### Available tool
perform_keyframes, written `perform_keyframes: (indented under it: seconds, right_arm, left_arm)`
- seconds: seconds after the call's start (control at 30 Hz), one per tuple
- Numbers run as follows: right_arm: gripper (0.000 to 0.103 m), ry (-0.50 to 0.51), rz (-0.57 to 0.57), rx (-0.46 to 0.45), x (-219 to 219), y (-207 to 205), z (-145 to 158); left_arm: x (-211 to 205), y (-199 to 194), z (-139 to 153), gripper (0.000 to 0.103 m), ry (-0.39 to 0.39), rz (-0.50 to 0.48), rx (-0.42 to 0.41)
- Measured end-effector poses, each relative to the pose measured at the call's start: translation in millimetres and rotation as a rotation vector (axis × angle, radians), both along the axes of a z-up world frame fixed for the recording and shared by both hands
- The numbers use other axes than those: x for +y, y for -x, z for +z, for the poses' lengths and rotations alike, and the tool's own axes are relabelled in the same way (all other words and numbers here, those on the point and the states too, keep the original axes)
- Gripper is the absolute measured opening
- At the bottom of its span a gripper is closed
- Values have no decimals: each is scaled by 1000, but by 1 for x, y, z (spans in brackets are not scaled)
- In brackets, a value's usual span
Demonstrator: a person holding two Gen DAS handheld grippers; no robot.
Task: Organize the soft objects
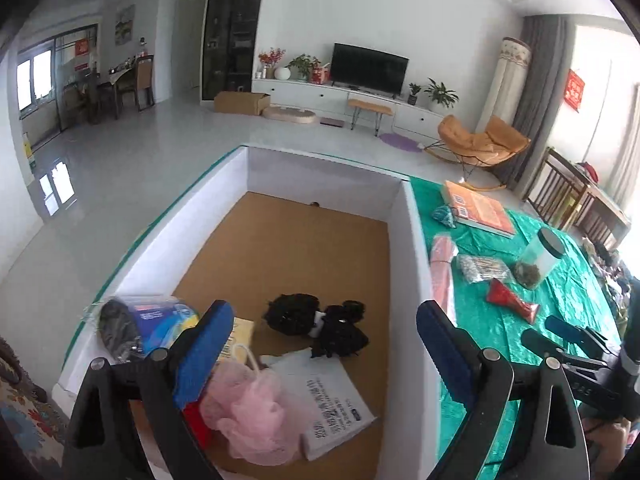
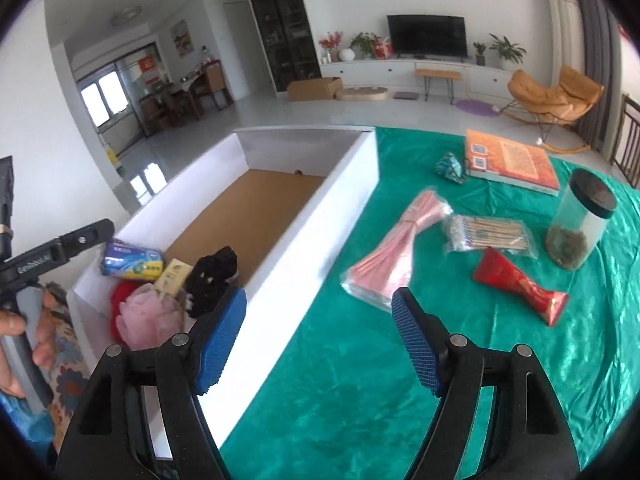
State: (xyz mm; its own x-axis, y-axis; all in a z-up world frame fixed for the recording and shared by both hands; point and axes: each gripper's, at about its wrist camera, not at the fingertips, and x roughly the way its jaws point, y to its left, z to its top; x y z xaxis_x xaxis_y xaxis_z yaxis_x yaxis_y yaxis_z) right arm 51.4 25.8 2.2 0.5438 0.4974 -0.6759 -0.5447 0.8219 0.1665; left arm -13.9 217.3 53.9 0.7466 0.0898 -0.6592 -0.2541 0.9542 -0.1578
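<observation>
- The left wrist view looks steeply down, close over the near end of the white box, facing the far television wall.
- The right wrist view sits just right of it, over the green-clothed counter.
- Both share the box, the pink bath pouf and the orange book.

The left claw's black arm reads "GenRobot.AI"; other print is illegible.

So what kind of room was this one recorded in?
Most likely a home living room: a television on a long white cabinet, an orange rocking chair, and a dining table in the adjoining area.
</observation>
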Motion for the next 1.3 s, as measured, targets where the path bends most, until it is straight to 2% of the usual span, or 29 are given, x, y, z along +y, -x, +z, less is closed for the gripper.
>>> perform_keyframes:
  seconds: [0.07, 0.17, 0.23, 0.3, 0.4, 0.47, 0.57, 0.7, 0.8, 0.93, 1.03, 1.13, 1.3]
  right_arm:
    - [78, 60, -108, -14, -37, -9, -16]
    - [78, 123, -243, -5, -86, -21, -46]
    - [78, 150, -325, 10, -115, -28, -62]
    - [78, 174, -391, 18, -138, -27, -79]
    - [78, 182, -468, 31, -164, -22, -98]
    - [78, 115, -509, 85, -180, -28, -98]
    - [78, 98, -567, 93, -192, -33, -99]
    - [79, 98, -580, 107, -193, -33, -101]
    - [83, 121, -571, 98, -188, -33, -105]
    - [86, 169, -561, 91, -180, -34, -109]
    - [86, 183, -559, 90, -179, -35, -110]
    - [87, 188, -558, 91, -178, -35, -110]
    - [88, 192, -554, 91, -177, -35, -109]
  left_arm:
    - [-45, -9, 1, 94, 13, -126, -8]
    - [-113, -26, -6, 98, 16, -303, 25]
    - [-152, -35, -21, 98, -6, -386, 65]
    - [-185, -50, -37, 98, -54, -428, 98]
    - [-205, -68, -65, 98, -83, -424, 143]
    - [-205, -80, -84, 98, -89, -400, 163]
    - [-201, -93, -108, 98, -85, -368, 188]
    - [-200, -100, -133, 98, -67, -357, 223]
    - [-206, -103, -148, 98, -102, -373, 243]
    - [-207, -102, -156, 98, -138, -372, 248]
    - [-204, -102, -156, 98, -136, -376, 242]
    - [-201, -100, -158, 103, -134, -372, 234]
    - [-200, -100, -158, 103, -135, -372, 229]
